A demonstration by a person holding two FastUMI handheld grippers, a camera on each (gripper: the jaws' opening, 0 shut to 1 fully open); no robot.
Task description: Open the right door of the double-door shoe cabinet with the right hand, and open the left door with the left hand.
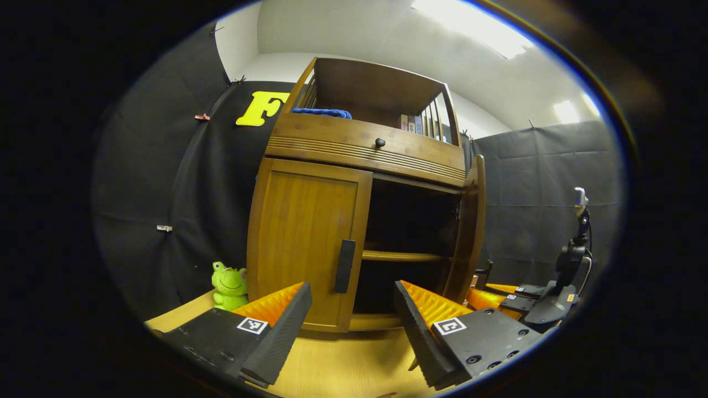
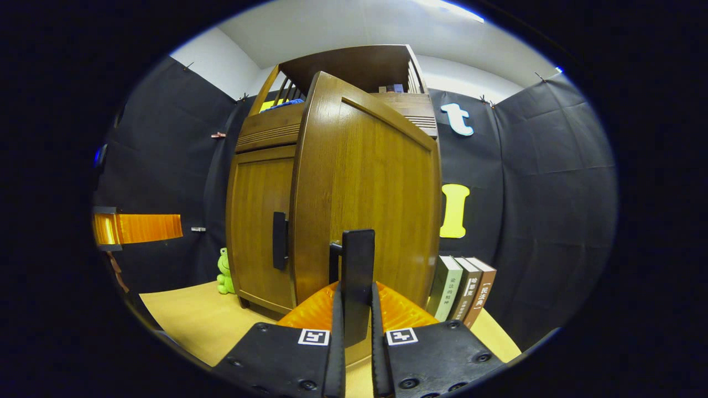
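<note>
The shoe cabinet (image 1: 365, 149) stands big and wooden on the tabletop (image 1: 343, 365), backed against the black booth wall. In the left gripper view its right door (image 1: 470, 232) is swung wide open, edge-on to the camera, and the dark inside shows with one shelf (image 1: 401, 256) across it. The left door (image 1: 307, 243) is shut flat, with its dark vertical handle (image 1: 344, 266) near the inner edge. Above the doors there's a drawer front with a small round knob (image 1: 380, 142), and higher up an open top shelf with a blue cloth (image 1: 322, 113) and a few books.

Over to the right gripper view: the open right door (image 2: 365, 188) looms right in front, and the right tool (image 2: 354, 326) is pressed together on that door's handle (image 2: 357, 276), both fingers clamped on the dark bar. Three books (image 2: 463, 290) stand upright on the tabletop just beside the door's far edge.

The left tool (image 1: 353, 309) is spread wide, holding nothing, hovering low over the tabletop in front of the cabinet, apart from the left door, with that door's handle just above the gap between its fingers. The right tool (image 1: 500, 296) also shows far off at the right of the left gripper view, beside the open door.

Smallest of all, a green frog toy (image 1: 228, 286) sits on the tabletop at the cabinet's left side.
</note>
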